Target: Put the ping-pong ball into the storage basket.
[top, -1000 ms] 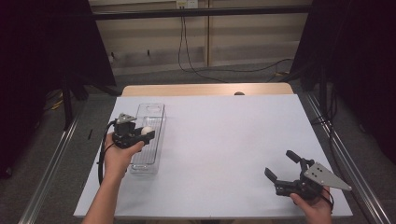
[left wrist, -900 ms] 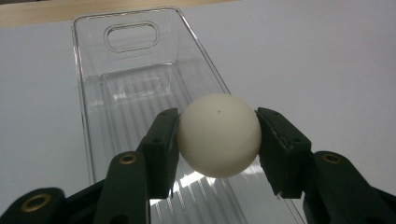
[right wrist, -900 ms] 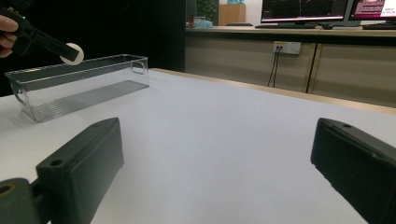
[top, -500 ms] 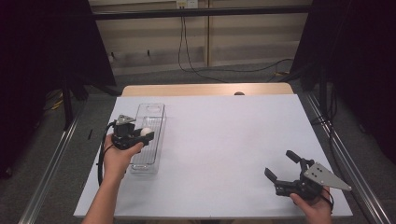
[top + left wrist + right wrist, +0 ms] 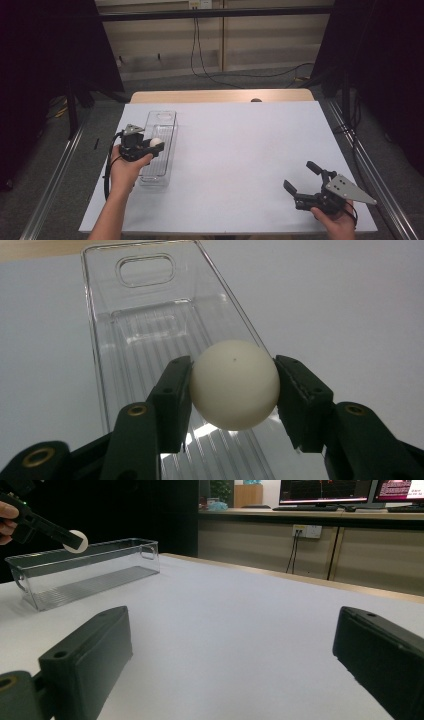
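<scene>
A white ball (image 5: 234, 384) is clamped between the jaws of my left gripper (image 5: 154, 145), which is shut on it and hovers over the clear plastic bin (image 5: 161, 123). The same ball (image 5: 156, 142) shows above the bin's middle in the high view and above the bin's rim (image 5: 80, 557) in the right gripper view, as the white ball (image 5: 79, 540). The bin (image 5: 150, 340) is long, ribbed on its floor, and has nothing inside. My right gripper (image 5: 304, 179) rests low near the table's front right, open, with nothing between its jaws.
A white table (image 5: 240, 145) spreads wide between the two grippers. A wooden strip (image 5: 220, 95) runs along its far edge. Metal rails (image 5: 370, 165) flank both sides. Cables hang at the wall behind.
</scene>
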The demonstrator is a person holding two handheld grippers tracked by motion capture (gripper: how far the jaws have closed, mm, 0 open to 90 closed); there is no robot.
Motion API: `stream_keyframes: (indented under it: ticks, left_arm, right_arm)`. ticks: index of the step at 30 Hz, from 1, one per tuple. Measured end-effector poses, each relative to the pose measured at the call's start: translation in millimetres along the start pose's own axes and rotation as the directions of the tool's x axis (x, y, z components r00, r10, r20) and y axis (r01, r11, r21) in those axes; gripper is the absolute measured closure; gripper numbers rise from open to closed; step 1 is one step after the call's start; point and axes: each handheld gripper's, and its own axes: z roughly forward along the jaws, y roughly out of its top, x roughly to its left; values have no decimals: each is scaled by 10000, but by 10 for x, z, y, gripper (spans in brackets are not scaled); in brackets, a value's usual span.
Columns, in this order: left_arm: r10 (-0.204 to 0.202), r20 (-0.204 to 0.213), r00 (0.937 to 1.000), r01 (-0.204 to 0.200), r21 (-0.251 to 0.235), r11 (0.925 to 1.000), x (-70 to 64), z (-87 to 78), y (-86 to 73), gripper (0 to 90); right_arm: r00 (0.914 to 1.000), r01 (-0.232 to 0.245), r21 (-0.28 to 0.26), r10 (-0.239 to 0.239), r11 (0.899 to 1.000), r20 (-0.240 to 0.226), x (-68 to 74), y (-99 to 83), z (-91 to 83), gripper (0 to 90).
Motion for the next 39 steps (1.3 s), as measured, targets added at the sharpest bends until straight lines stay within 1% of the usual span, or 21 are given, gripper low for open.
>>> stream_keyframes:
  ticks: [5,6,7,9,12,19,20,21,27,35,36,37,38,39]
  left_arm:
    - [28,-37,10000,-28,55,10000,7,-3,-14,510]
    - [-38,-88,10000,38,-29,10000,3,2,-18,510]
    - [-95,-55,9999,94,-28,10000,2,3,-22,510]
    - [-93,-122,9999,93,-21,10000,5,3,-29,510]
    - [27,-113,9999,-26,67,10000,16,-3,-36,510]
    - [62,-175,9998,-60,89,9999,16,-2,-50,510]
    - [35,-130,9999,-33,106,9999,18,-4,-50,510]
    - [-87,-148,9999,88,13,10000,11,0,-52,510]
    - [-50,-222,9997,51,46,10000,11,4,-60,509]
    - [-131,-226,9997,130,-18,9999,11,14,-80,510]
    - [-121,-266,9996,121,-12,9999,10,14,-81,509]
    - [10,-255,9997,-6,130,9999,19,5,-80,509]
    - [-22,-253,9997,23,60,10000,19,5,-82,509]
    - [108,-255,9996,-105,126,9999,29,-2,-80,508]
  right_arm:
    - [10000,12,-13,-12,10000,17,0,1,-1,20]
    - [10000,11,-13,-11,10000,12,-1,1,-1,19]
    - [10000,11,-11,-11,10000,17,0,1,-1,19]
    - [10000,11,-13,-11,10000,12,0,0,1,19]
    - [10000,-18,-5,18,10000,8,2,1,3,19]
    - [10000,51,8,-51,10000,-5,2,2,7,19]
    - [10000,56,4,-56,10000,-14,3,3,7,20]
    - [10000,64,1,-64,10000,-17,3,3,9,20]
    - [10000,64,-12,-64,10000,-3,1,5,7,19]
    - [10000,72,-18,-72,10000,-25,1,6,9,20]
    - [10000,73,-21,-73,10000,-37,2,6,9,19]
    - [10000,77,-16,-77,10000,-42,3,6,9,19]
    - [9999,92,-10,-93,10000,-53,2,6,9,19]
    - [10000,75,-22,-75,10000,-47,4,7,11,20]
